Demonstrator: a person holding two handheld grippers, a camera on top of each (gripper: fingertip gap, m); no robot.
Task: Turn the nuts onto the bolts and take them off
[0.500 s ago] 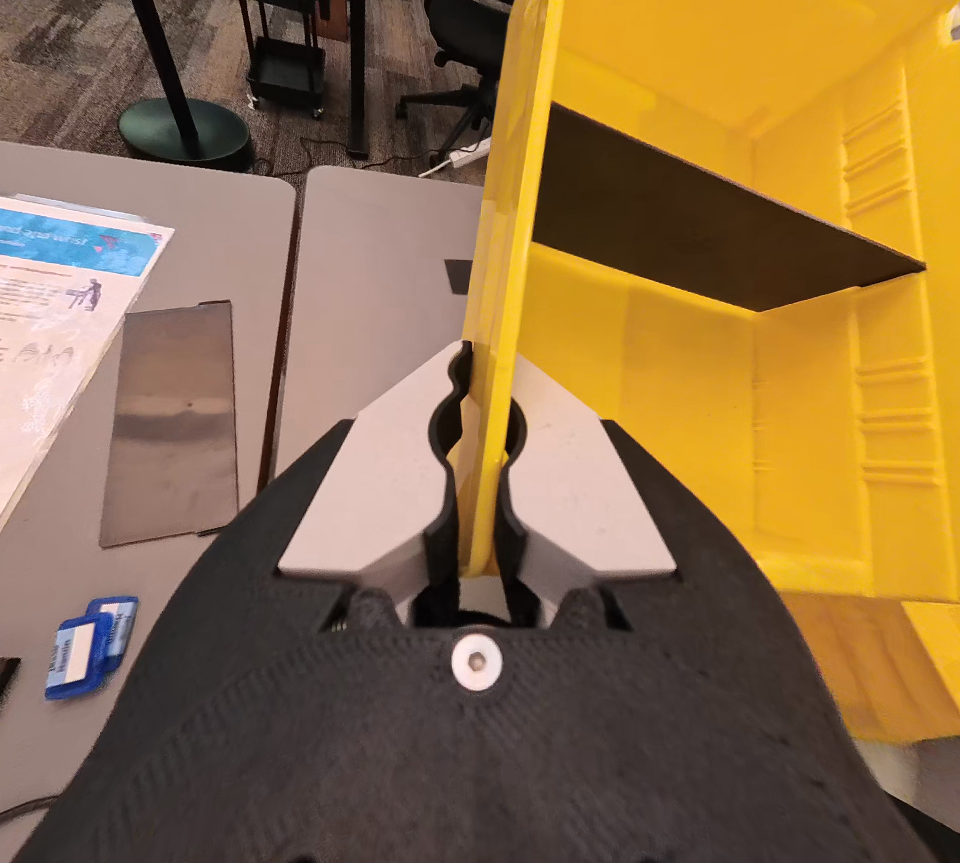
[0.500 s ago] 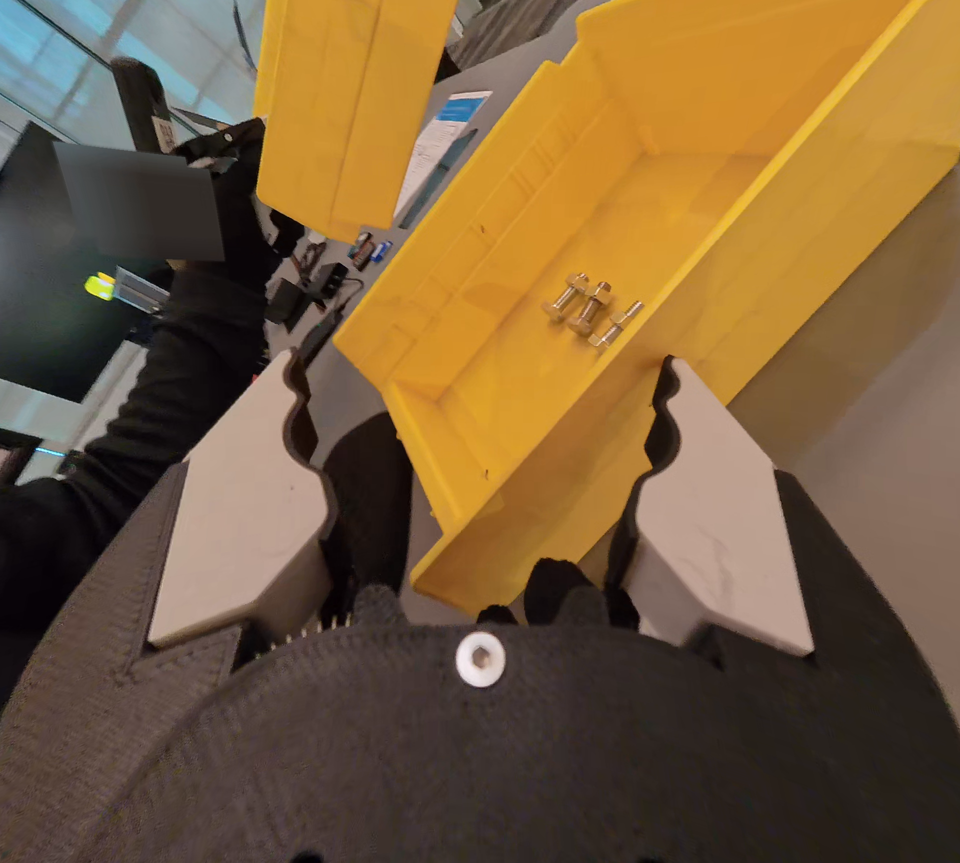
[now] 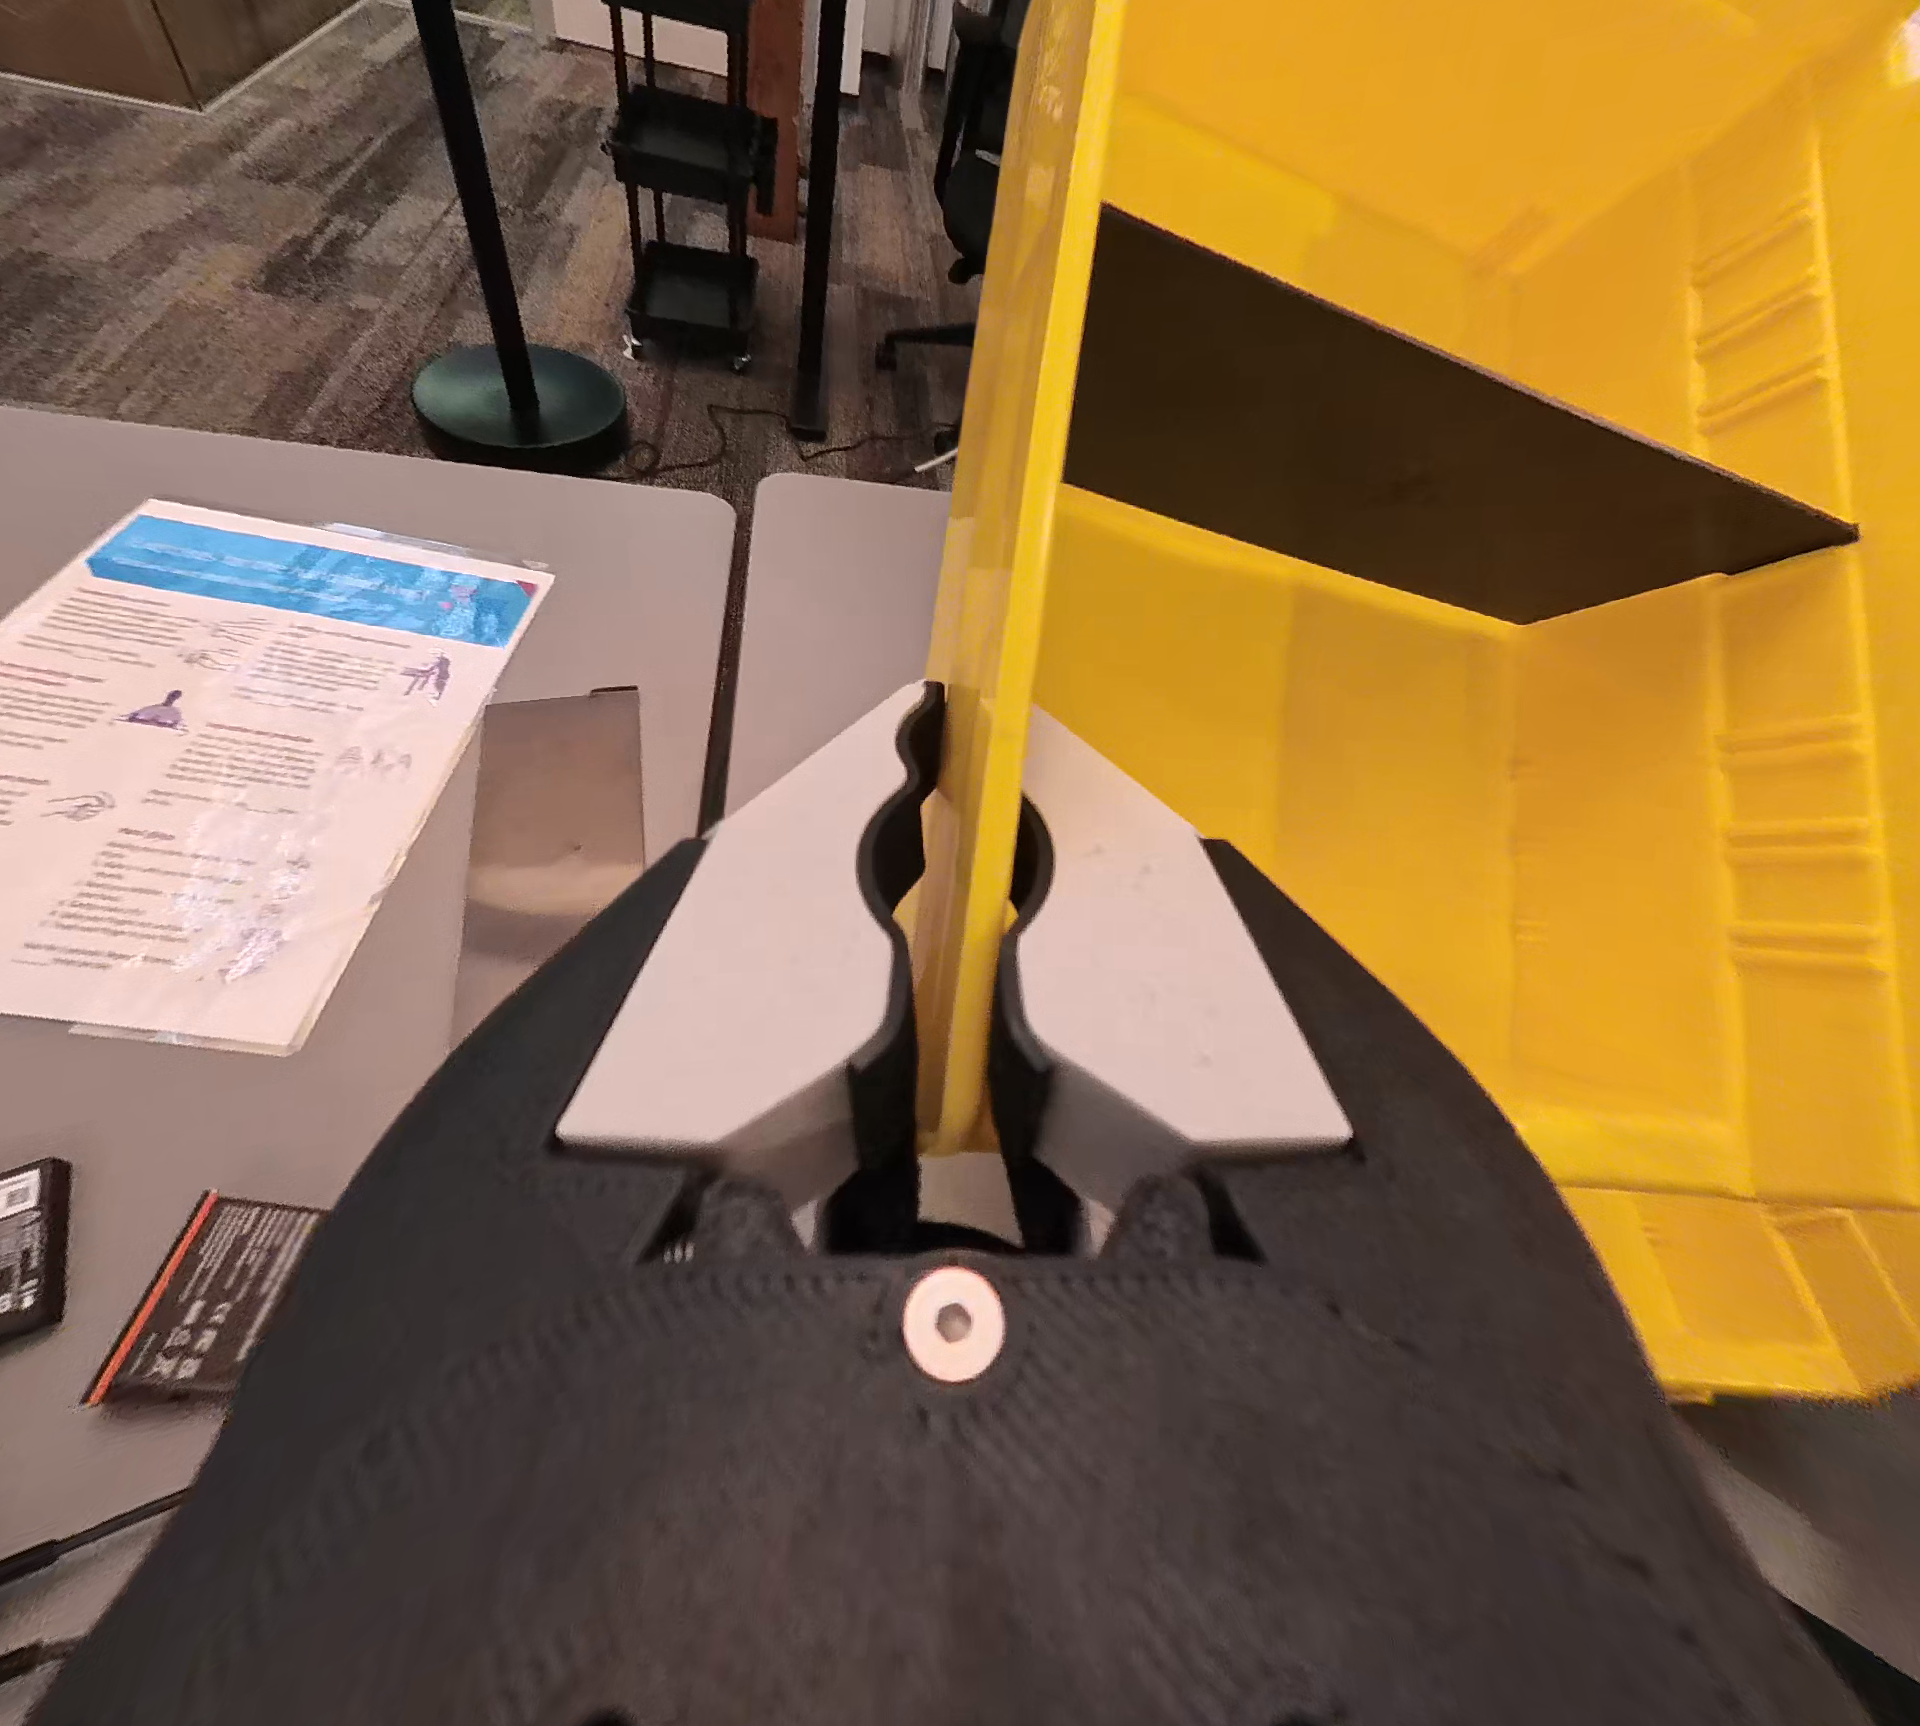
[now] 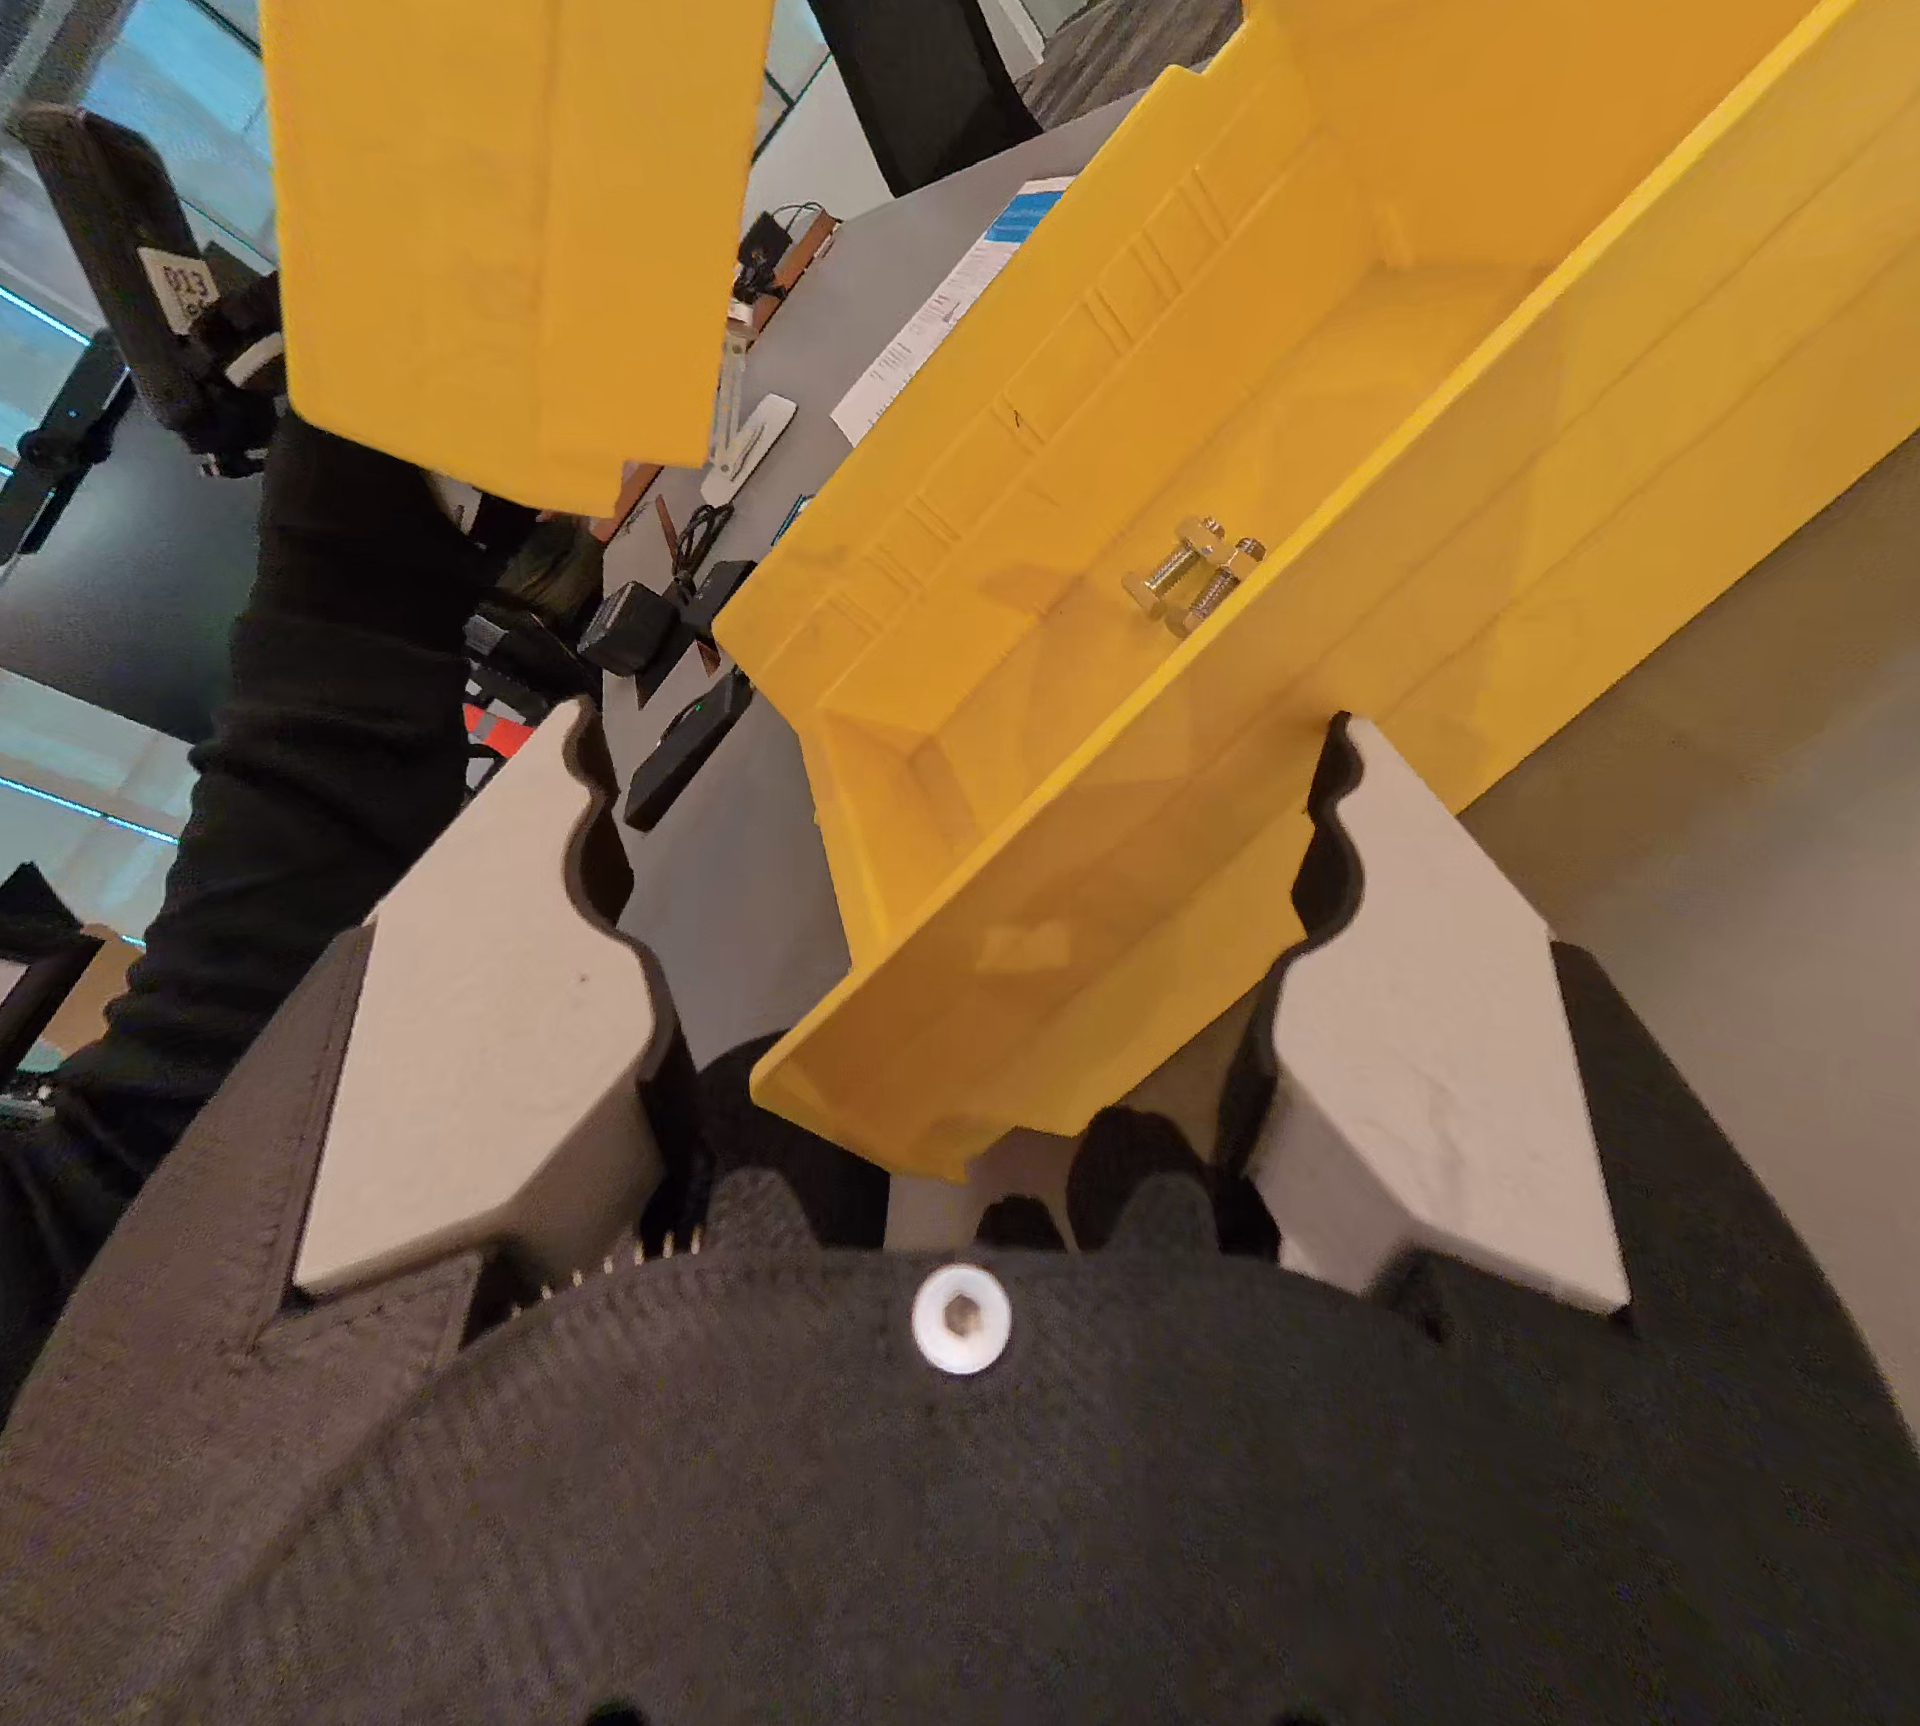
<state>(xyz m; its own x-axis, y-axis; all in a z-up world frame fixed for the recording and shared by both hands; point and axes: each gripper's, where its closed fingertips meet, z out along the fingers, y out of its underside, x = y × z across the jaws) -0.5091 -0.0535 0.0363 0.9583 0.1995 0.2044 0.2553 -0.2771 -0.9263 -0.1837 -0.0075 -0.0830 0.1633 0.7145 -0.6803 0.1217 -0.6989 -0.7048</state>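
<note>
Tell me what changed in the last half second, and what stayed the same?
The left gripper has lifted the yellow bin higher above the table. The right gripper has moved closer to the lower bin. Unchanged: left stays clamped on the bin's wall, right stays open, bolts lie in the lower bin.

— Bins? 
— Lifted bin (image 3: 1455,741): bright yellow, with a dark brown-black divider (image 3: 1403,471). Second bin (image 4: 1455,388): the same yellow.

— Hardware? 
— Bolts (image 4: 1195,575): shiny silver.

— Grippers? 
— Left gripper (image 3: 961,897) and right gripper (image 4: 961,897): pale grey fingers, black textured bodies.

— Worktop (image 3: 260,1157)? 
— Plain grey. Near its far edge, a white sheet (image 3: 239,741) with a blue band; beside it, a dark grey plate (image 3: 551,845).

— Floor? 
— Carpet (image 3: 260,253): mottled grey-brown.
</note>
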